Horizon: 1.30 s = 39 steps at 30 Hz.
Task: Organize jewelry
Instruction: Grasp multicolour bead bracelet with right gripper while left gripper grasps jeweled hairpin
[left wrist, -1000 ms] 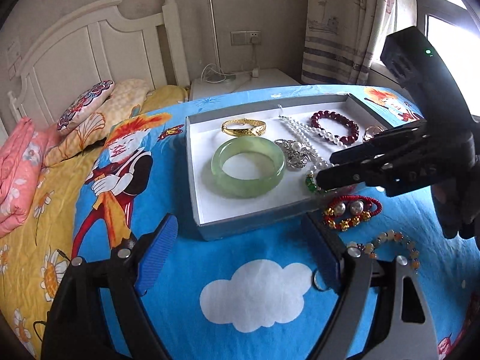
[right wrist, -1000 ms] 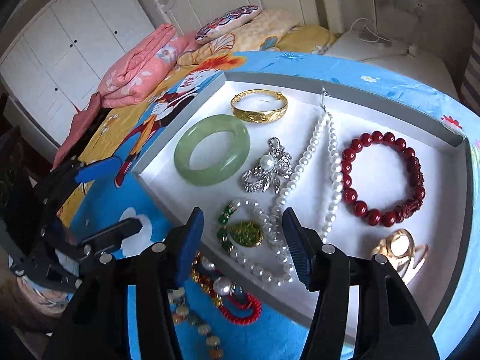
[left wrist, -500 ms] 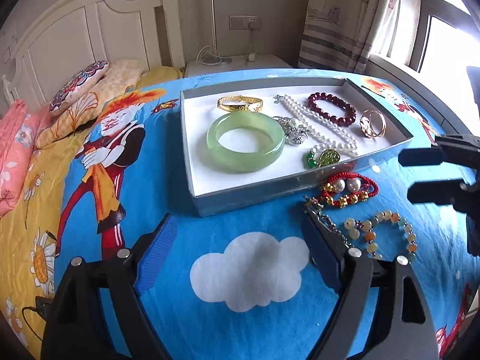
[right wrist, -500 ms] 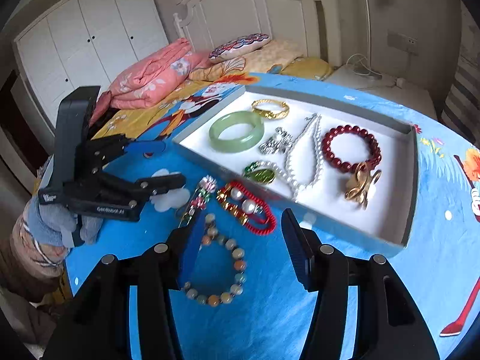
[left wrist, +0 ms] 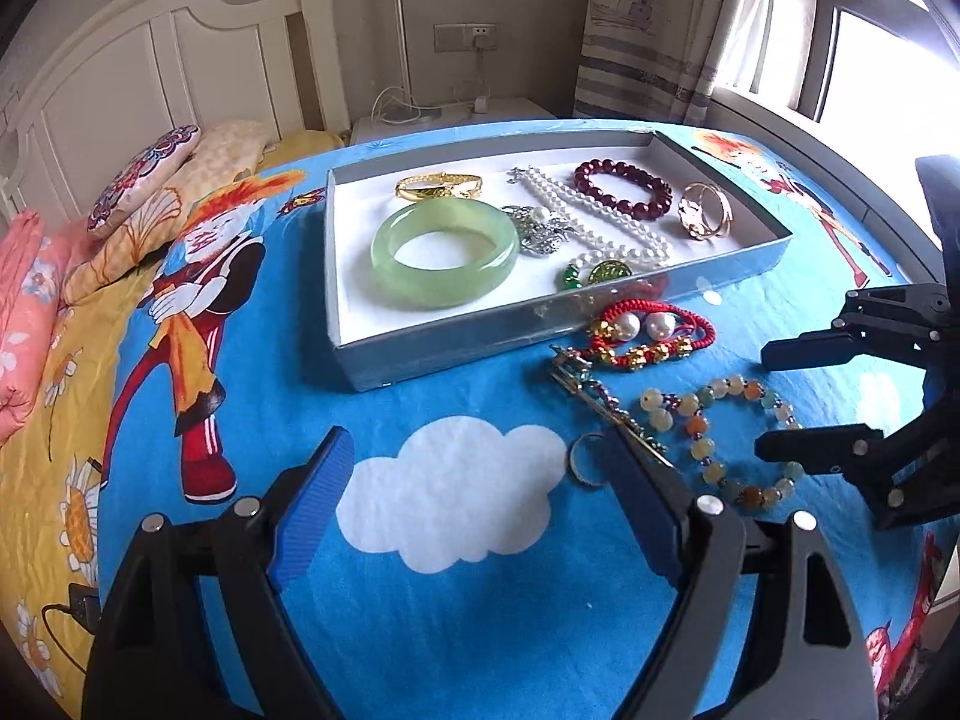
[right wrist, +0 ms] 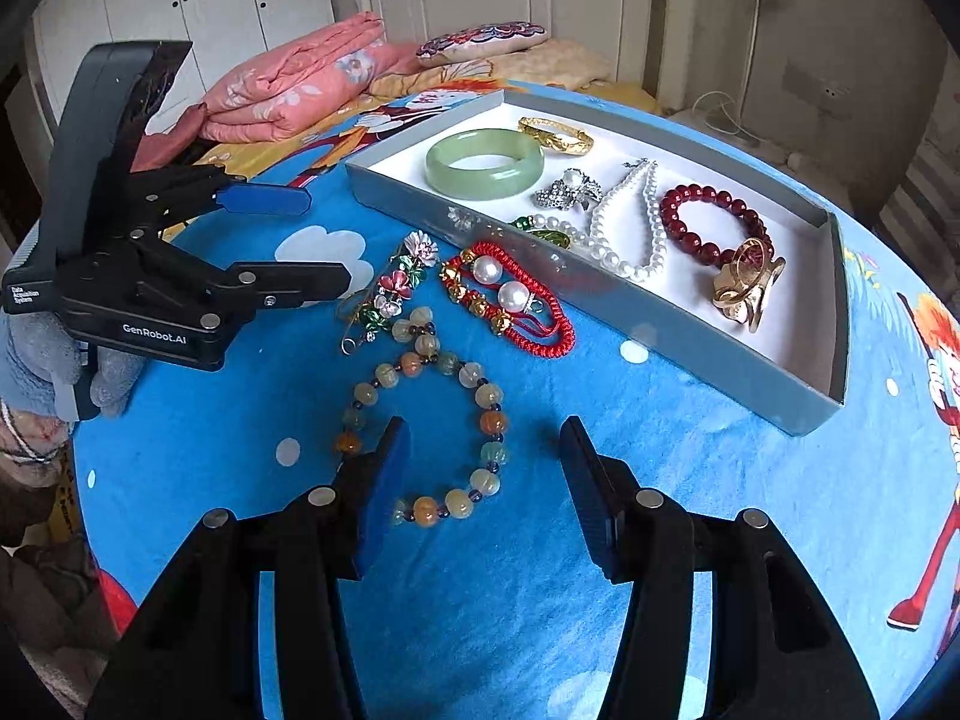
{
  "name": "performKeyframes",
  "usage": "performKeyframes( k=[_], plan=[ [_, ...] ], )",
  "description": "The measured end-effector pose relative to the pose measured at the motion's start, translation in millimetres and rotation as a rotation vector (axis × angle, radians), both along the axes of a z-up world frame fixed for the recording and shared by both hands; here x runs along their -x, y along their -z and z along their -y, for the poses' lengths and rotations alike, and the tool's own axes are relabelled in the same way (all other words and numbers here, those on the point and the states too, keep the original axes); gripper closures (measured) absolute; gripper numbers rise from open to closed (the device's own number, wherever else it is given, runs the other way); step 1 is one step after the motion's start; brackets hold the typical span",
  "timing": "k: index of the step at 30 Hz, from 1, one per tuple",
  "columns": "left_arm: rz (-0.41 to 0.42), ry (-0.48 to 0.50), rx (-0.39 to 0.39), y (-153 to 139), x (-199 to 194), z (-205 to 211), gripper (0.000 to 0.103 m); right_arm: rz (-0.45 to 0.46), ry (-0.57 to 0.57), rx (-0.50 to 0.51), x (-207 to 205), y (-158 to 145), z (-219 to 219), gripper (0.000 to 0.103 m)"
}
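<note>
A: Left wrist view puts your left claw [left wrist: 480, 504] at the bottom of the frame, spread wide and empty over the white cloud printed on the blue sheet [left wrist: 420, 630].

B: And your right claw [right wrist: 486, 480]?

A: Also wide apart, holding nothing. In the right wrist view its left finger [right wrist: 384, 480] overlaps the lower left edge of the multicolored bead bracelet [right wrist: 480, 396]; whether it touches the beads, you cannot tell.

B: Where does the jewelry sit?

A: Most of it lies in the grey tray [left wrist: 600, 312], upper center of the left view: the jade bangle [left wrist: 444, 252] at its left, the gold bangle [left wrist: 438, 185] behind that, the silver brooch [left wrist: 540, 228] and pearl necklace [left wrist: 600, 228] in the middle, the dark red bead bracelet [left wrist: 621, 189] and gold ring [left wrist: 705, 210] at the right, the green pendant [left wrist: 600, 273] by the near wall.

B: What is outside the tray?

A: Three pieces on the sheet, lower right of center. The red cord bracelet [left wrist: 654, 333] with two pearls lies just beside the tray's near wall. The flower hairpin [right wrist: 390, 288] lies between it and the bead bracelet. A small metal ring [left wrist: 585, 468] sits beside your left claw's right finger.
</note>
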<state>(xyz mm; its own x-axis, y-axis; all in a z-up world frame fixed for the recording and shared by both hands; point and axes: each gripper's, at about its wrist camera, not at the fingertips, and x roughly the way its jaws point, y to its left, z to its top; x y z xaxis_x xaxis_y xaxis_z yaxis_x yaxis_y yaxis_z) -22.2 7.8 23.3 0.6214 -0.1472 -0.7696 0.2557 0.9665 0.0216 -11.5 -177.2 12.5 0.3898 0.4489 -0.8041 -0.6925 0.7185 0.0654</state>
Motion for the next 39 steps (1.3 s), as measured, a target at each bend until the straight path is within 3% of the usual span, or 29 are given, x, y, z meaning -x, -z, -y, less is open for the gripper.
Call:
performKeyframes(
  k=[4, 18, 22, 26, 39],
  plan=[
    [-0.023, 0.014, 0.019, -1, -3, 13, 0.019, 0.036, 0.010, 0.043, 3, 1, -6, 0.055],
    [-0.043, 0.045, -0.008, 5, -8, 50, 0.019, 0.050, 0.064, 0.040, 8, 3, 4, 0.056],
    [-0.057, 0.049, 0.004, 7, -14, 53, 0.019, 0.060, 0.052, 0.042, 14, 3, 5, 0.067],
    [-0.068, 0.055, 0.011, 10, -18, 56, 0.019, 0.071, 0.049, 0.039, 19, 2, 7, 0.092],
    [-0.060, 0.019, 0.053, 8, -23, 44, 0.021, 0.129, 0.096, 0.070, 33, 0, 21, 0.093]
  ],
)
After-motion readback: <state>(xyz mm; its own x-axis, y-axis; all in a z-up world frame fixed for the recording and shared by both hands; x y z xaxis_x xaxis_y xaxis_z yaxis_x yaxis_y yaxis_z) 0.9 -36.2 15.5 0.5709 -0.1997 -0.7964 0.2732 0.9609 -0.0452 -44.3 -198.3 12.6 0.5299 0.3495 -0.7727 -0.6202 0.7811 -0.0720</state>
